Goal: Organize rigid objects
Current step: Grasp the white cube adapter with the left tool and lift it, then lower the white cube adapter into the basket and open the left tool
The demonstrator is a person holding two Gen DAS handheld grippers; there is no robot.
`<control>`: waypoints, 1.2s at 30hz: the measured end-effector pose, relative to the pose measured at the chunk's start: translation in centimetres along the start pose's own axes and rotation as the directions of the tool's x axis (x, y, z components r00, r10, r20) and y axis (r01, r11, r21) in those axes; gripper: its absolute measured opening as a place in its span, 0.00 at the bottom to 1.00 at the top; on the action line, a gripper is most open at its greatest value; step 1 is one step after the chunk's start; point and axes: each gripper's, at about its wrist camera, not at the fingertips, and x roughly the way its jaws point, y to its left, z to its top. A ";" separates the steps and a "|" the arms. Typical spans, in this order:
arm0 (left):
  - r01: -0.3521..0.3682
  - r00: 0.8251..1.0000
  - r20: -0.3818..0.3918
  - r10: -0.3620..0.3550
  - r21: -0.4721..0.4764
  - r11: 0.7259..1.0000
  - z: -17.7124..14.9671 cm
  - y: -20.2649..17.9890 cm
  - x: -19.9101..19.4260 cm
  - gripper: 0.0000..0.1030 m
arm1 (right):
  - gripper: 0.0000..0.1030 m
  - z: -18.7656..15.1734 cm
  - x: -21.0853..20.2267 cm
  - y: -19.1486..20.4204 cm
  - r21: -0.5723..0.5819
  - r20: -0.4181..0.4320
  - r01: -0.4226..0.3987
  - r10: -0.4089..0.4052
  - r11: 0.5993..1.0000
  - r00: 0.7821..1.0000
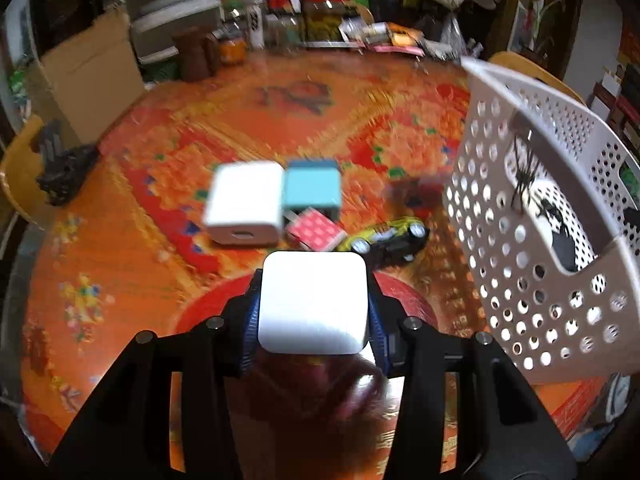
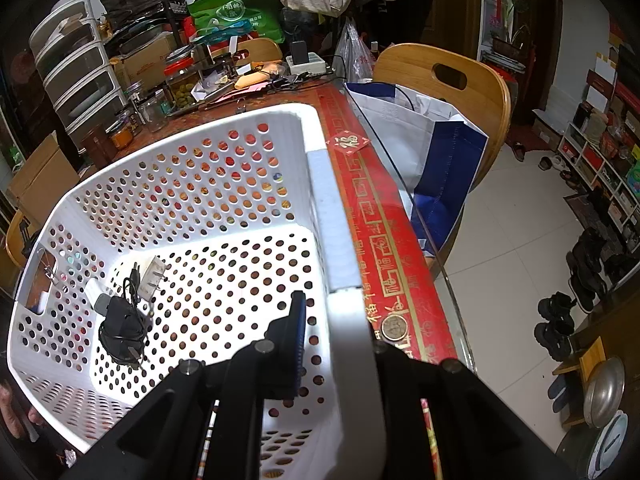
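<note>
Left gripper (image 1: 313, 304) pinches 1 white cube charger (image 1: 313, 302) above the table — the perforated basket (image 1: 520, 240) lies to its right. Right gripper (image 2: 336, 332) clamps that basket's rim, tilting it.

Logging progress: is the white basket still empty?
Not empty: the white basket holds a black corded adapter and a white plug.

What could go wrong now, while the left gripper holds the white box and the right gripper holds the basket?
1. The white box is pinched only at its sides by the left gripper; it might slip and fall on the toy car.
2. The right gripper clamps the rim of the white basket, which looks tilted; the black cable and white plug inside could slide.
</note>
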 end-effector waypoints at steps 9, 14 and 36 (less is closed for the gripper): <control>-0.075 0.996 0.046 0.078 -0.053 0.996 1.5 1.9 -2.4 0.41 | 0.13 0.0 0.0 0.0 -0.001 0.000 -0.002 0.002 1.000 1.000; -0.091 0.994 0.060 0.095 -0.061 0.994 2.7 2.0 -3.1 0.41 | 0.13 0.0 0.0 0.1 -0.002 0.000 -0.002 0.002 1.000 1.000; -0.141 0.969 0.211 0.128 0.048 0.989 8.8 -5.1 -9.2 0.41 | 0.13 -0.1 0.0 0.2 -0.020 -0.002 -0.002 0.002 1.000 1.000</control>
